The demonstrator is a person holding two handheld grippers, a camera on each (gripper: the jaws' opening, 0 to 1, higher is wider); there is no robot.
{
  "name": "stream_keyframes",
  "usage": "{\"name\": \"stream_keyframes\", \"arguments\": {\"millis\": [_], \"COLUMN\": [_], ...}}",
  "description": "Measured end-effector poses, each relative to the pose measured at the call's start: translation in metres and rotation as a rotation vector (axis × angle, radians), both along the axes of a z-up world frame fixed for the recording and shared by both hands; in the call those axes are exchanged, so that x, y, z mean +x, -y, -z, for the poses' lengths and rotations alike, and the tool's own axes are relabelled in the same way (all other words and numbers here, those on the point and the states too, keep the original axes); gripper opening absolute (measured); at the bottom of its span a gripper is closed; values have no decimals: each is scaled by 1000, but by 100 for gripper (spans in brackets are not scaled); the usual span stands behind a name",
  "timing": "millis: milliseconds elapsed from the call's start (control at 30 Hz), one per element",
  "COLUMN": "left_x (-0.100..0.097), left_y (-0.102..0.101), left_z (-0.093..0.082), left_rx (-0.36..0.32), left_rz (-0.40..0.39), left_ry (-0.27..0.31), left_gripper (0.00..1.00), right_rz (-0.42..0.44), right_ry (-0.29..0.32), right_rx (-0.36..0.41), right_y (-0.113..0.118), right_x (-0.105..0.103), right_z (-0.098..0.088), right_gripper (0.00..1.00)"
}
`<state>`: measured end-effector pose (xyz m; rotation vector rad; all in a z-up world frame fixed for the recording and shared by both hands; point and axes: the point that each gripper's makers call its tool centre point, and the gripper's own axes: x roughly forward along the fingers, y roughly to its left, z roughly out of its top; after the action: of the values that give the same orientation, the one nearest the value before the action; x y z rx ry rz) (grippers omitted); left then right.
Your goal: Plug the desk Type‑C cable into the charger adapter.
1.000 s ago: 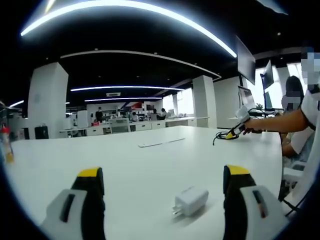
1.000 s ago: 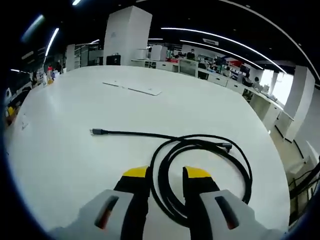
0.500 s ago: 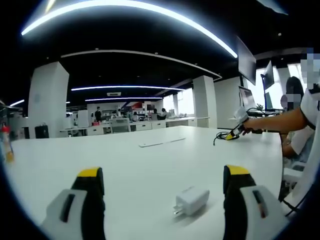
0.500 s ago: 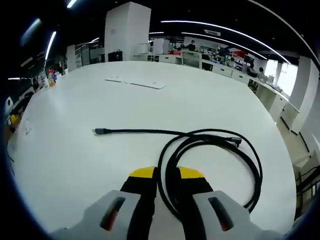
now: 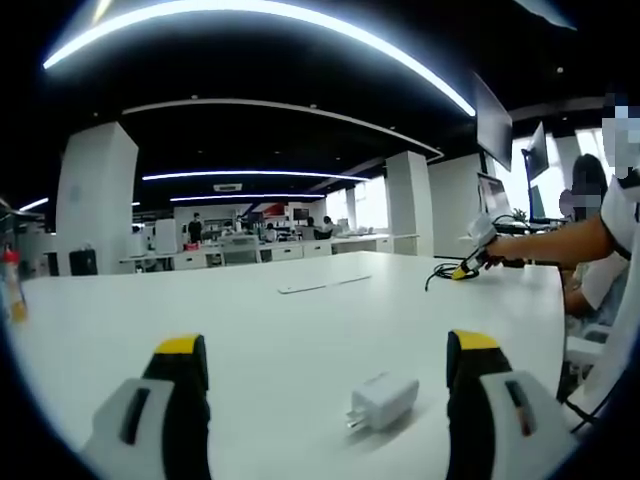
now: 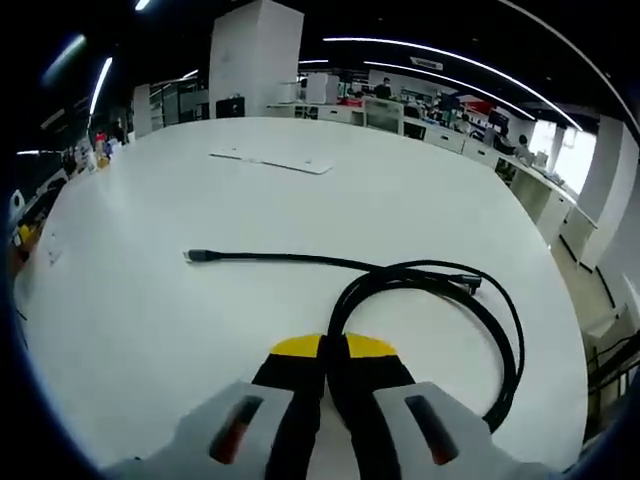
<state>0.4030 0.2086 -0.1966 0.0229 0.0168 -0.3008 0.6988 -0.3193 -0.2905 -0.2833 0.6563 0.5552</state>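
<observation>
The right gripper pinched the coiled cable, its plug at ten o'clock, risking tangled drag toward the charger between the left gripper's wide fingers.

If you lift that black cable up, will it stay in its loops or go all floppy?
Probably floppy. The black cable lies in loose, soft curves on the table, so the coil would likely sag and unwind. The right gripper pinches only one spot, so the straight end with the plug would probably dangle and swing.
</observation>
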Motion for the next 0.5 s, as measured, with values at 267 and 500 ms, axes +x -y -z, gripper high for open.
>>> {"name": "stream_keyframes", "arguments": {"millis": [267,500], "left_x": [0,0], "left_y": [-1,-2], "left_z": [0,0], "left_rx": [1,-1], "left_rz": [-1,-3], "left_ry": [2,1], "left_gripper": [100,100], "right_rz": [4,22], "right_ry": [0,-23], "right_rx": [-8,-12], "right_y": [8,-37], "right_x": [7,-42], "right_z": [0,11], "right_gripper": [5,5]}}
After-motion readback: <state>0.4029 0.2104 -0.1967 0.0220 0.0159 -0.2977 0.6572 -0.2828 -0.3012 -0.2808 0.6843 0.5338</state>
